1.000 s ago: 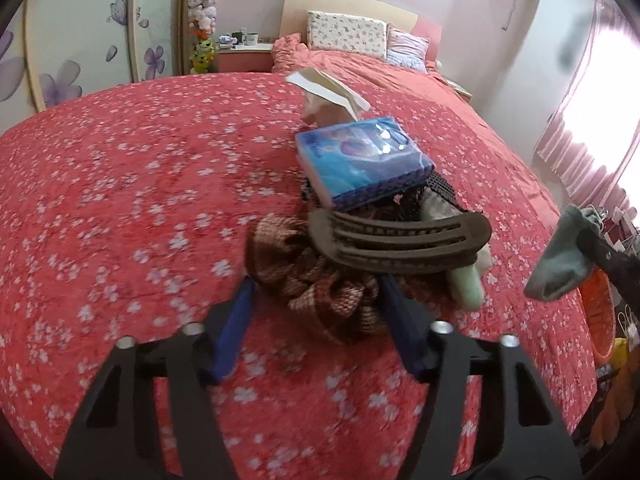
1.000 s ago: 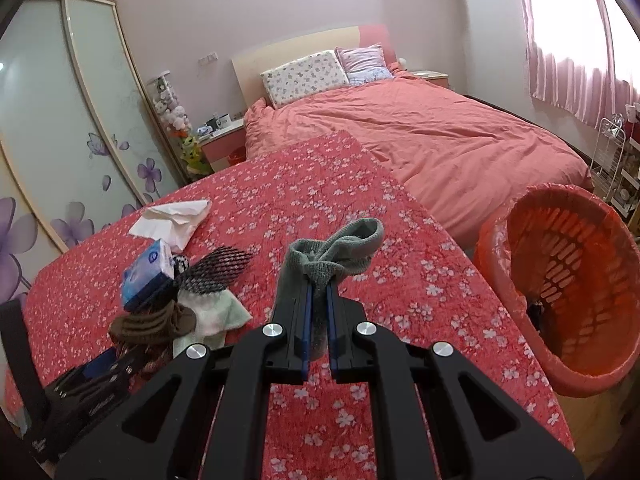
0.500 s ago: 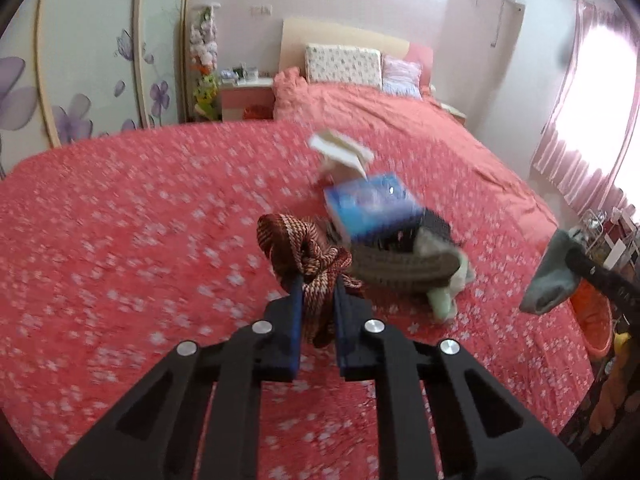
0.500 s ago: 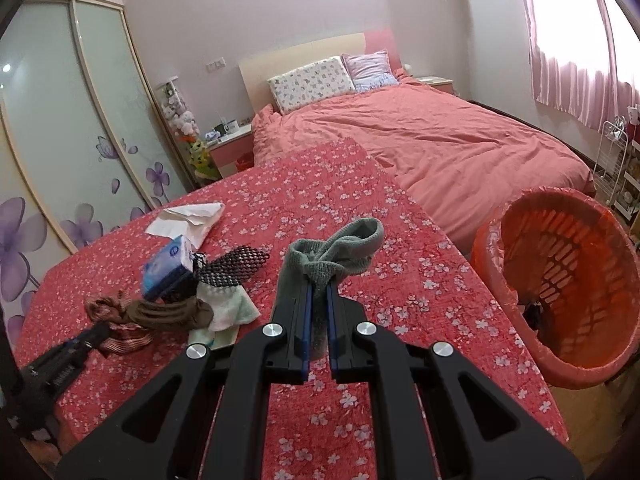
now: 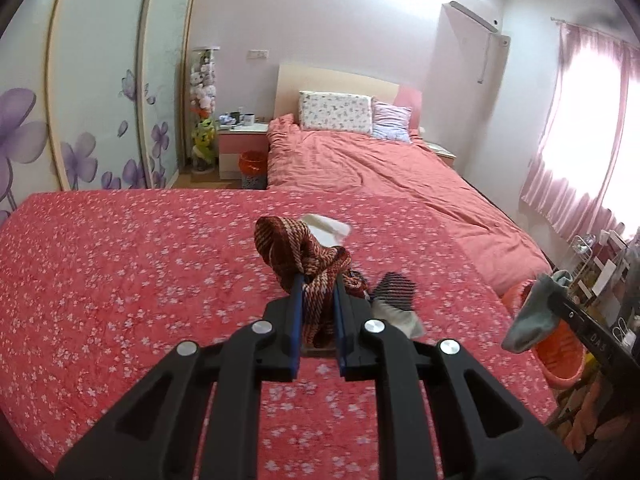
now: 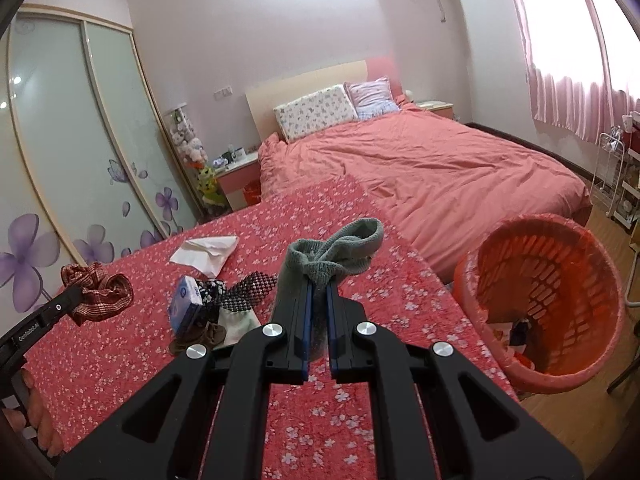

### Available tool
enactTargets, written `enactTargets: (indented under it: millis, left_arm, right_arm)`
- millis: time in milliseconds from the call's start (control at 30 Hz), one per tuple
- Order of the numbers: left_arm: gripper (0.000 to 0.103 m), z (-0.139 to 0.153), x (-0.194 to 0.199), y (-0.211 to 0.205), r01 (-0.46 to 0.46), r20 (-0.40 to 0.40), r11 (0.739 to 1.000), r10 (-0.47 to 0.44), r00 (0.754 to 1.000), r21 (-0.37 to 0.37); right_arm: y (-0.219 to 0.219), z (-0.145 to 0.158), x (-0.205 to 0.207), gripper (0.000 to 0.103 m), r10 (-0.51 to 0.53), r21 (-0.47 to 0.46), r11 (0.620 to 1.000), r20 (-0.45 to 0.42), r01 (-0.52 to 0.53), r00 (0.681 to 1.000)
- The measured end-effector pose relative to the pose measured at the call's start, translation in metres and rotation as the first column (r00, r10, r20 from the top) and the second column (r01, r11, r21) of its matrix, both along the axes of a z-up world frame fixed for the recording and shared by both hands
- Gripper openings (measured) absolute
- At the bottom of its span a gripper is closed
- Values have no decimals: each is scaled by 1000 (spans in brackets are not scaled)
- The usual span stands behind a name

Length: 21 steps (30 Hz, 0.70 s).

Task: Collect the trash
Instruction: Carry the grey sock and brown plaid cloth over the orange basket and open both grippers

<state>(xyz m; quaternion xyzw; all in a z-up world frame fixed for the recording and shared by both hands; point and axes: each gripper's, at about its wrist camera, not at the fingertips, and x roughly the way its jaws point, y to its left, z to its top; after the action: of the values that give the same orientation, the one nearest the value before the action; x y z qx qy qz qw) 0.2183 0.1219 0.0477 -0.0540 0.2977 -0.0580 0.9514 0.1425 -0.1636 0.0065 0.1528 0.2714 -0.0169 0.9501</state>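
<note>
Left tongs (image 5: 317, 286) clamped on red-brown scrunchie (image 5: 298, 250), lifted clear of the floral tabletop (image 5: 120, 280); right tongs (image 6: 318, 286) pinched tight on grey sock (image 6: 340, 250), held above tabletop, orange basket (image 6: 600, 248) just off its right edge.

one scrunchie (image 5: 308, 256), one grey sock (image 6: 340, 256), one orange basket (image 6: 600, 280), two pillows (on the bed).

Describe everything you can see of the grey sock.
The grey sock is a soft knit, ribbed at the cuff, bunched and folded over. The right hand-held gripper is shut on its middle, so it hangs clear of the flowered red cover. Its cuff flops toward the orange basket. Nothing else touches it.
</note>
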Motion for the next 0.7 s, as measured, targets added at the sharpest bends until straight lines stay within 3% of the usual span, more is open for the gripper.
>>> enactTargets:
  millis: [300, 700]
  left_arm:
    - [14, 10, -4, -52, 97, 10, 995, -97, 995, -4]
    - [14, 11, 1, -141, 243, 2, 970, -243, 970, -15]
  right_arm:
    - [-26, 10, -18, 7, -55, 0, 998, 34, 55, 998]
    - [-77, 4, -31, 7, -142, 15, 990, 38, 142, 989]
